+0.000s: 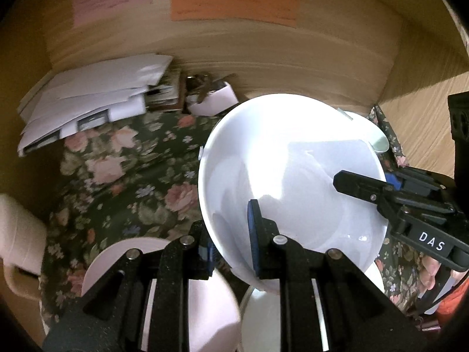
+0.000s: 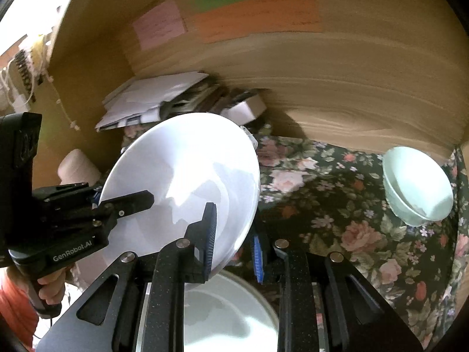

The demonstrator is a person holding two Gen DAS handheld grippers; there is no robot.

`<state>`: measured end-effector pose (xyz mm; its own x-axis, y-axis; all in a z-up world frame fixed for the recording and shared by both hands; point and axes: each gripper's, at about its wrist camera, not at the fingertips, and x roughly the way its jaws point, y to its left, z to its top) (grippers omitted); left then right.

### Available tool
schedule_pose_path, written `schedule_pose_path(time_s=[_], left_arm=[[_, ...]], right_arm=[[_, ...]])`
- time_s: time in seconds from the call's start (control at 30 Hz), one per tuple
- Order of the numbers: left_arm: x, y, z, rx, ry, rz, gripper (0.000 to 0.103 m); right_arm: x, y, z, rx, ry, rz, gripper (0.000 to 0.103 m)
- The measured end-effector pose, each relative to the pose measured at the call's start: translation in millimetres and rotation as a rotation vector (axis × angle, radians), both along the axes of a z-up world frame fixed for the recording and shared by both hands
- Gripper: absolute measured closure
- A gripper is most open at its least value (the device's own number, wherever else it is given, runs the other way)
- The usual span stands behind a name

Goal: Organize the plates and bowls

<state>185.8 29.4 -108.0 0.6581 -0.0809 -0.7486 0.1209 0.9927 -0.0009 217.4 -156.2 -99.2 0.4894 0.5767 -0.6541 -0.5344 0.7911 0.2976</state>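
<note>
Both the left gripper [image 1: 231,240] and right gripper [image 2: 234,243] are clamped on opposite rims of a white plate [image 1: 293,176], held tilted above the floral-clothed desk [image 2: 337,182]. A pale-green bowl [image 2: 416,187] at far right and dishes below look unsorted; most remains.

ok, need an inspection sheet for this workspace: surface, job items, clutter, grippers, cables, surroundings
surface: floral tablecloth on the table.
job's things: white plate held tilted above the table; pale green bowl standing apart to the right; pink bowl and another white dish below the plate.
clutter: stack of papers, small white box, tissue roll.
grippers: left gripper and right gripper each clamped on the plate's rim.
cables: white cords at far left.
surroundings: wooden panel with coloured paper notes.
</note>
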Motion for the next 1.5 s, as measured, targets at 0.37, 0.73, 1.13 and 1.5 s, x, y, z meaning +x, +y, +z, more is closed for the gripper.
schedule_pose_path(time_s=[0.37, 0.73, 1.13, 1.5], left_arm=[[-36, 37, 11, 0.0, -0.03, 0.082, 0.085], [-66, 73, 5, 0.0, -0.039, 0.166, 0.085], [-80, 101, -19, 0.002, 0.007, 0.223, 0.085], [-86, 110, -35, -0.003, 0.034, 0.223, 0.085]], right_arm=[[-22, 36, 2, 0.017, -0.008, 0.081, 0.083], [-39, 76, -2, 0.018, -0.001, 0.169, 0.083], [-45, 110, -27, -0.01, 0.066, 0.244, 0.083], [-48, 121, -43, -0.051, 0.106, 0.273, 0.081]])
